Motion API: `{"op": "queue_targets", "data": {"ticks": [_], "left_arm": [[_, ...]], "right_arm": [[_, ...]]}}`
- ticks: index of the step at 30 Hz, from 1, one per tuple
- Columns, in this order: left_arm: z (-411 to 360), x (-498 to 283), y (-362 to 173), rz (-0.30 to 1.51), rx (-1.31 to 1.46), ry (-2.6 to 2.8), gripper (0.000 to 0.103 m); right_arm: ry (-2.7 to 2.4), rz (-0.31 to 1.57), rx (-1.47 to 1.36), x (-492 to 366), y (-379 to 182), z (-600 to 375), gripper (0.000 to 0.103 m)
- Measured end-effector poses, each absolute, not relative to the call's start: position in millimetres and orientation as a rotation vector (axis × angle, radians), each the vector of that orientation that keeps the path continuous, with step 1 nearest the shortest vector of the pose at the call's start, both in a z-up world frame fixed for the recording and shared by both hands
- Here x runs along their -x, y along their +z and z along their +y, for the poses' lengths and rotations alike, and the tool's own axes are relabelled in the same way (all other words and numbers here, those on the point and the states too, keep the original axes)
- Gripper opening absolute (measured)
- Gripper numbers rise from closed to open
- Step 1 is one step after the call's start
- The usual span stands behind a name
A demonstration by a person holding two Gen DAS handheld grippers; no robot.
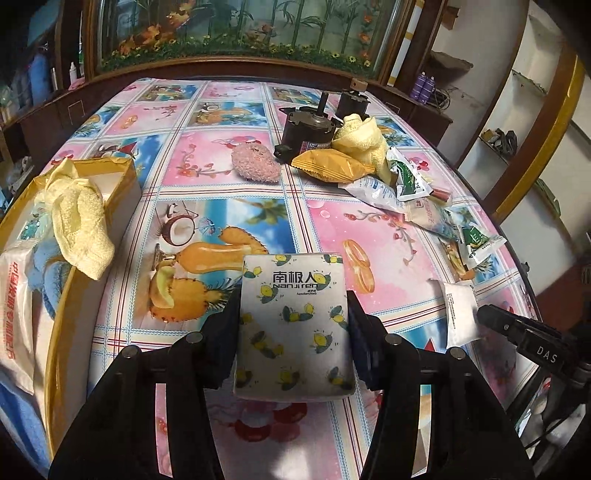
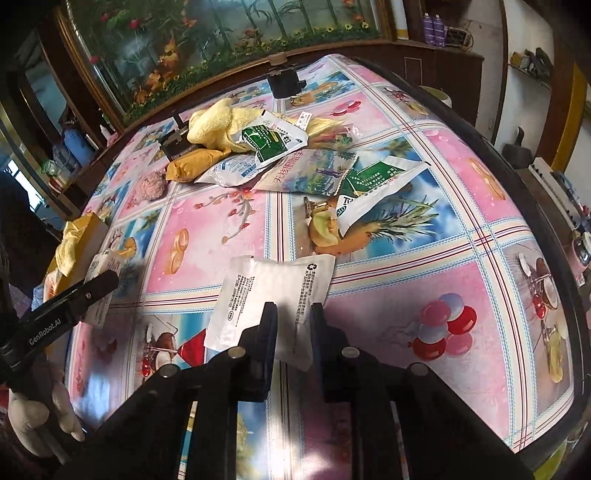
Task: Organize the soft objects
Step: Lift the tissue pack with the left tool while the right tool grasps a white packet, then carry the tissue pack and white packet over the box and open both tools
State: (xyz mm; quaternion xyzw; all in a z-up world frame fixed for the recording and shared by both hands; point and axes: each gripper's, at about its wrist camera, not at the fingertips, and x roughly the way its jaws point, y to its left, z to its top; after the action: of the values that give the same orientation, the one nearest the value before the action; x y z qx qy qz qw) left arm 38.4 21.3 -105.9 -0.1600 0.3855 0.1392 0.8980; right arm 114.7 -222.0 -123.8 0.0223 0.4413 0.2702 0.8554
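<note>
My left gripper [image 1: 293, 306] is shut on a lemon-print tissue pack [image 1: 295, 325], held above the flowered tablecloth [image 1: 207, 147]. To its left stands an open yellow-edged box [image 1: 125, 173] with a pale yellow towel [image 1: 79, 221] draped over its rim and a white red-lettered bag [image 1: 16, 295] inside. My right gripper [image 2: 293, 310] is shut on a white printed packet [image 2: 273, 280] near the table's front; the left wrist view shows this packet [image 1: 460, 314] at lower right. Further back lies a heap: another yellow towel [image 2: 214, 123], an orange snack bag [image 2: 192, 162], and a pink fluffy ball [image 2: 149, 186].
A black motor [image 1: 308, 129] and a second dark block [image 2: 282, 83] stand at the back of the heap. Green-and-white sachets [image 2: 273, 142] and a large flat pouch [image 2: 306, 171] are scattered mid-table. A glass cabinet [image 1: 236, 29] backs the table; shelves [image 1: 517, 110] rise on the right.
</note>
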Motion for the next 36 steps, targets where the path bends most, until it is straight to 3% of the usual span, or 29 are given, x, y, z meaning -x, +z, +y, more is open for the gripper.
{"op": "queue_targets", "data": {"ticks": [1, 3, 4, 5, 8, 11, 17, 19, 21, 36], "left_arm": [[22.0, -36.8, -104.6, 0.793, 0.335, 0.286, 0.052], [21.6, -35.4, -103.5, 0.788, 0.343, 0.282, 0.052], [21.6, -34.7, -103.8, 0.787, 0.347, 0.280, 0.052], [21.7, -34.4, -104.2, 0.788, 0.348, 0.278, 0.052], [21.6, -33.1, -106.3, 0.794, 0.354, 0.274, 0.052], [23.2, -32.1, -107.9, 0.796, 0.361, 0.274, 0.052], [27.3, -30.3, -110.5, 0.793, 0.380, 0.268, 0.052], [27.9, -28.3, -110.7, 0.790, 0.383, 0.268, 0.052], [28.5, -25.6, -110.1, 0.785, 0.386, 0.267, 0.052], [70.8, 51.3, -68.6, 0.650, 0.464, 0.359, 0.052]], "right_arm": [[0.544, 0.930, -0.049, -116.4, -123.8, -223.1, 0.025], [0.519, 0.933, -0.051, -118.9, -124.4, -220.6, 0.058], [0.518, 0.926, -0.048, -119.4, -124.0, -217.1, 0.065], [0.517, 0.920, -0.041, -120.1, -123.8, -212.6, 0.070], [0.504, 0.956, -0.016, -128.9, -127.7, -195.7, 0.071], [0.458, 0.938, 0.057, -128.8, -128.2, -177.2, 0.082], [0.489, 0.906, 0.224, -111.7, -131.8, -151.3, 0.079], [0.507, 0.890, 0.216, -107.2, -128.2, -154.2, 0.057], [0.559, 0.910, 0.159, -106.7, -126.5, -160.2, 0.046], [0.733, 0.849, 0.066, -76.6, -82.7, -149.1, 0.044]]}}
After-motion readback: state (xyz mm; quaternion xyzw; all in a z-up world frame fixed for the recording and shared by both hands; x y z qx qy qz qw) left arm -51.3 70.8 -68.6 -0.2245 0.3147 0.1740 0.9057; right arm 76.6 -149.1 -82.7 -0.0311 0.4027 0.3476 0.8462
